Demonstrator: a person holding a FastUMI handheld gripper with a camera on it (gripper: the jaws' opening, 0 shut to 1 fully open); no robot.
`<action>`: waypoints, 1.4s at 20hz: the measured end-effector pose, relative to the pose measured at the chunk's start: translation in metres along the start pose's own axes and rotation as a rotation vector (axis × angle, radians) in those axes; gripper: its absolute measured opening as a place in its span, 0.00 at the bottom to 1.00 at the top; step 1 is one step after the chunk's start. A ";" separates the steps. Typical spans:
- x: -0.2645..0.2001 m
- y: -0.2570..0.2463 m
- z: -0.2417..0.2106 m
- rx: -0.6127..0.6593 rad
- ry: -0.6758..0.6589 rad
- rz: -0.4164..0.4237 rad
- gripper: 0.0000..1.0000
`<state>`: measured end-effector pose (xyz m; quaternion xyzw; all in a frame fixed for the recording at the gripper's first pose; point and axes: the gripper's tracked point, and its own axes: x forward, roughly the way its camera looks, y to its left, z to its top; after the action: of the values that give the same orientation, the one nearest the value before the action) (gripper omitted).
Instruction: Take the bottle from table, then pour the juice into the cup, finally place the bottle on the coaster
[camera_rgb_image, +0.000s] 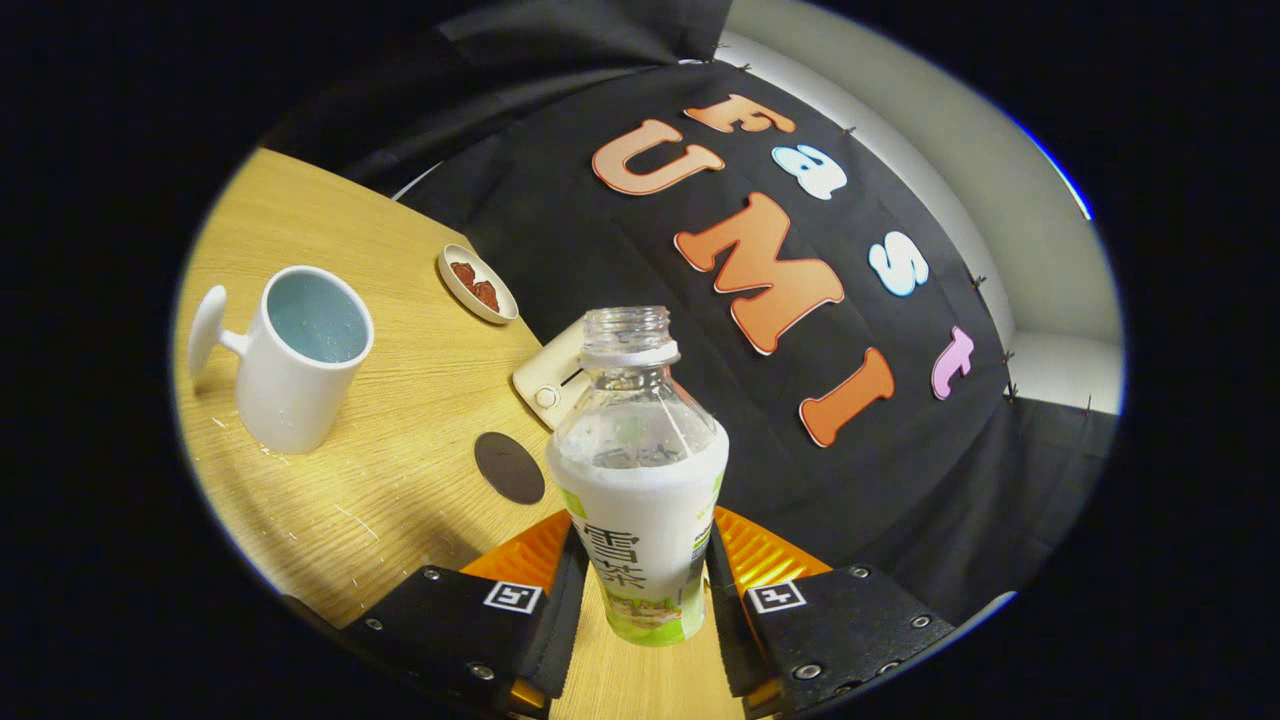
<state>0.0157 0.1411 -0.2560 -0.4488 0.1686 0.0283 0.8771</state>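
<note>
The gripper (640, 590) clamps the uncapped bottle (640, 480) by its labelled lower body, both fingers pressing. Thin plastic, probably light and squashy, so mid-label is the sensible hold. The cup (300, 355) stands at ten o'clock of the bottle, the coaster (509, 467) just beside it at nine.

Inventory as seen along my tongs (640, 590). Tongs: one, with two fingers (560, 600), each pressed against a side of the bottle. Bottle (640, 470): one, uncapped, lower part wrapped in a label. Cup (300, 360): one, white, with one handle. Coaster (509, 467): one, dark and round. Dish (477, 284): one, small and oval, holding reddish-brown pieces whose number I cannot tell. Pale boxy device (552, 378) behind the bottle: one. Tabletop (380, 500): one, wooden.
</note>
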 end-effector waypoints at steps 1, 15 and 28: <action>-0.002 -0.002 0.004 -0.029 -0.016 -0.010 0.60; -0.005 0.018 0.053 -0.400 -0.199 -0.070 0.60; -0.001 0.034 0.068 -0.634 -0.279 -0.117 0.60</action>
<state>0.0257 0.2155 -0.2457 -0.6995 0.0039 0.0898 0.7090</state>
